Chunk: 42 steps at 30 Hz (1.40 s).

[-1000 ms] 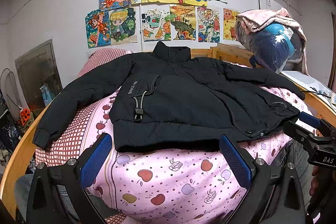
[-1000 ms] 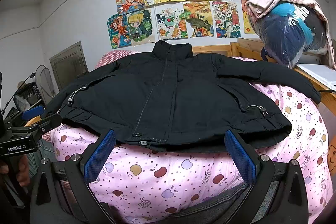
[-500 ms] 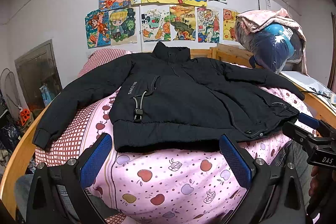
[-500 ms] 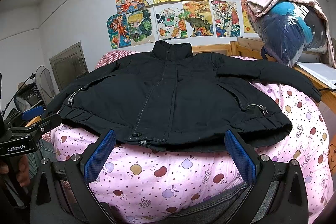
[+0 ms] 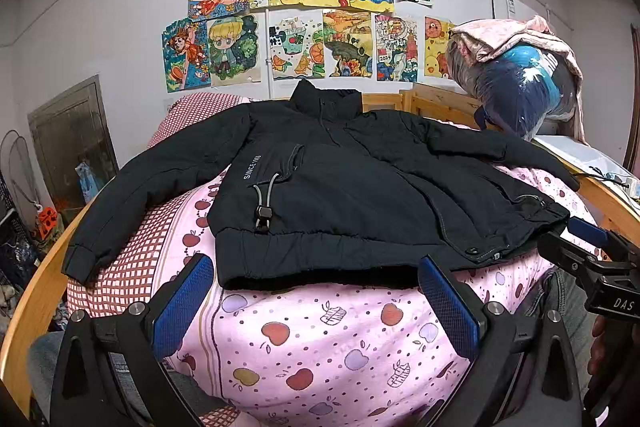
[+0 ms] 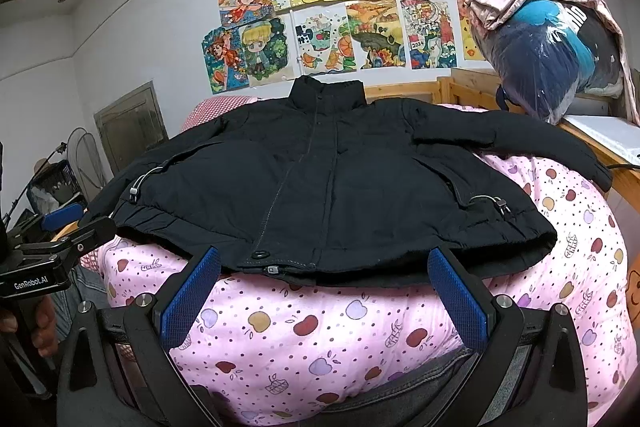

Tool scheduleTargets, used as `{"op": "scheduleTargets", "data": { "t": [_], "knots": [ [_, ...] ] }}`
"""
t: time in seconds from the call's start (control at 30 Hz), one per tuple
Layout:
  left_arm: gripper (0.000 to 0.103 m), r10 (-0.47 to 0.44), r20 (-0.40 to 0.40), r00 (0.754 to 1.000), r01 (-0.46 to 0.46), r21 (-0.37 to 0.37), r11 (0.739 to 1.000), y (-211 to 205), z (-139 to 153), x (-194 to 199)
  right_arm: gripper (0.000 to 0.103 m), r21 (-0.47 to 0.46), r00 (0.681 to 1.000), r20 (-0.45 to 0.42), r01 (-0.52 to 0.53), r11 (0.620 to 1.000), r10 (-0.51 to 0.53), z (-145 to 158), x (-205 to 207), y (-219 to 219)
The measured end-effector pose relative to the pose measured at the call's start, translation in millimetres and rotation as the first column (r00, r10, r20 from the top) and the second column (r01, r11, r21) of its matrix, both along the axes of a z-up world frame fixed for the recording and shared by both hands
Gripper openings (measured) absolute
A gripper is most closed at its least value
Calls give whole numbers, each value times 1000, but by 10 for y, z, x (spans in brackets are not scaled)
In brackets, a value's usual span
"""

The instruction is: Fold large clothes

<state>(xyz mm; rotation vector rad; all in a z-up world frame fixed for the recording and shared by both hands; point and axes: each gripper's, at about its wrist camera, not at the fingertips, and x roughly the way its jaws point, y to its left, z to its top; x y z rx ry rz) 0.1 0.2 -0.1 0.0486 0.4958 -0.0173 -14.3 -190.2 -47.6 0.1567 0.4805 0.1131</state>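
Note:
A black padded jacket lies face up and spread flat on the bed, collar toward the wall, both sleeves stretched out to the sides. Its left sleeve cuff hangs near the bed's wooden rail. My left gripper is open, its blue pads just short of the jacket's hem, nothing between them. My right gripper is open too, close in front of the hem near the zip bottom. Each gripper shows in the other's view, the right gripper at the right edge and the left gripper at the left edge.
The bed has a pink apple-print cover and a curved wooden rail. A checked pillow lies at the head. A plastic-wrapped bundle sits on a shelf at right. Drawings cover the wall. A hand holds the left gripper.

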Motion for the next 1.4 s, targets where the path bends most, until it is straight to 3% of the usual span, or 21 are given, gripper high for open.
{"op": "scheduleTargets", "data": {
  "t": [0.33, 0.73, 1.0, 1.23, 1.4],
  "knots": [
    [103, -14, -23, 1000, 14, 7, 1000, -19, 26, 135, 102, 7, 1000, -20, 23, 1000, -23, -44, 2, 25],
    [103, -28, -67, 997, 28, 2, 1000, 16, 269, 728, 102, -102, 985, -37, 165, 981, -170, 182, 326, -68],
    [103, -63, -161, 985, 55, -50, 997, -6, 459, 1328, 102, -105, 981, 27, 196, 975, -194, 359, 604, -285],
    [103, -88, -174, 981, 87, -9, 996, -208, 638, 1903, 102, -92, 965, 20, 261, 961, -260, 454, 1027, -634],
    [103, -91, -176, 980, 95, 15, 995, -388, 703, 2320, 102, -30, 958, 16, 288, 957, -287, 455, 1314, -970]
  ]
}}
